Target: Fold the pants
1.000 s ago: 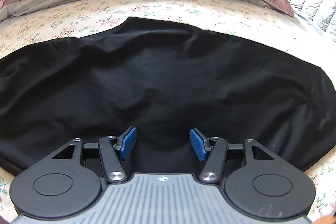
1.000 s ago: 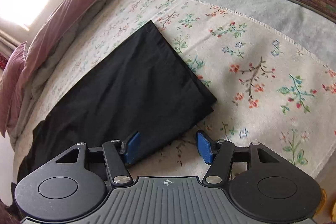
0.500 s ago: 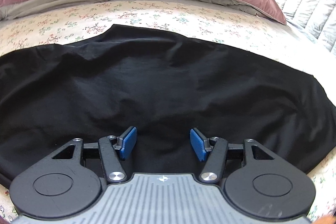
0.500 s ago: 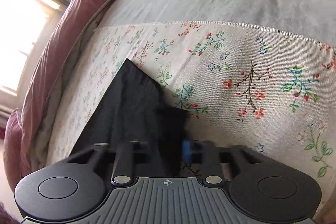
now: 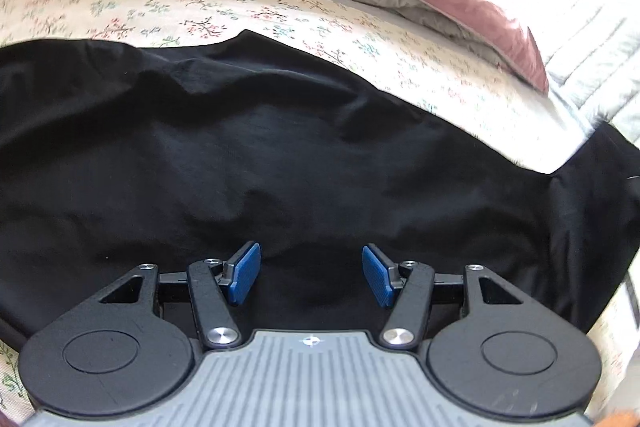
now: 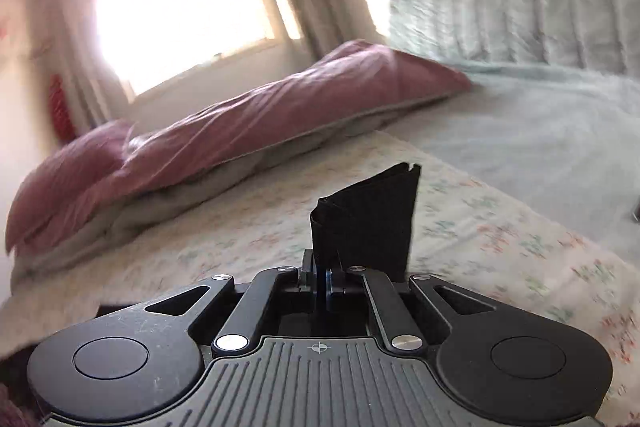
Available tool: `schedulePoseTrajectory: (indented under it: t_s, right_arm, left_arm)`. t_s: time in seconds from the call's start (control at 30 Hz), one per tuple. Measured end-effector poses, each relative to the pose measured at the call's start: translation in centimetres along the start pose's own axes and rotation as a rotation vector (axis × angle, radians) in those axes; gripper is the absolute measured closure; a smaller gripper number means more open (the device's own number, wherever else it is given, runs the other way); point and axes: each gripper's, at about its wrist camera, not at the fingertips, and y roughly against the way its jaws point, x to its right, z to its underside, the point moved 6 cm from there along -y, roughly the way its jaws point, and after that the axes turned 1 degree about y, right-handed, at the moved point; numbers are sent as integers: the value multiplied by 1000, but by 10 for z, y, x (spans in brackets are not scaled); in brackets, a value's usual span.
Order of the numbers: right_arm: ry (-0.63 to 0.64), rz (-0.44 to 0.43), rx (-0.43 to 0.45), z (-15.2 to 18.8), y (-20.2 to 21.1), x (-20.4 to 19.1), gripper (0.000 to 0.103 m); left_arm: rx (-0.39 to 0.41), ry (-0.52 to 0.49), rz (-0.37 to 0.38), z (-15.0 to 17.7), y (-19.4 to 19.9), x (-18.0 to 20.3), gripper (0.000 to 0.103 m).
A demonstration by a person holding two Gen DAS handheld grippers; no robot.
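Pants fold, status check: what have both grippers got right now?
Right gripper shut on black pants hem end, raised off the floral sheet. Left gripper open above the spread pants, gripping nothing. Nothing in the way.

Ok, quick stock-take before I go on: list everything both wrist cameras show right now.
pants: 1, black, spread on the floral sheet; one end pinched and raised in the right wrist view
floral sheet: 1, cream, under the pants
duvet: 1, mauve over grey, far side of bed
quilted cover: 1, pale grey-green, right
window: 1, bright, background
left gripper: open, above the pants
right gripper: shut on the pants
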Motion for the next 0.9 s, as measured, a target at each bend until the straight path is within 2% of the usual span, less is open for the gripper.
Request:
schedulePoseTrajectory:
  t_s: [0.1, 0.2, 0.3, 0.37, 0.43, 0.5, 0.6, 0.67, 0.83, 0.9]
  right_arm:
    - [293, -170, -56, 34, -15, -99, 98]
    - [596, -321, -181, 104, -19, -187, 98]
    - [793, -360, -307, 169, -24, -231, 98]
    - [871, -337, -308, 187, -27, -241, 96]
    - [879, -339, -299, 187, -28, -243, 93]
    - [828, -351, -314, 181, -28, -240, 91]
    - [770, -347, -330, 173, -33, -232, 71]
    - [760, -338, -321, 170, -33, -227, 54]
    - [797, -375, -301, 178, -20, -221, 55]
    - [822, -376, -282, 182, -18, -223, 66]
  left_arm:
    - [9, 52, 39, -3, 5, -6, 35]
    - [15, 139, 92, -7, 9, -16, 35]
    - [10, 210, 122, -9, 11, -25, 32]
    - [4, 231, 146, -9, 11, -27, 32]
    - [2, 245, 166, -10, 11, -26, 32]
    - [0, 243, 178, -12, 11, -22, 32]
    - [-3, 237, 190, -12, 8, -19, 32]
    - [-12, 239, 202, -12, 6, -18, 31]
    - [-46, 215, 234, -10, 0, -12, 29]
    - [-52, 204, 242, -9, 0, -8, 28]
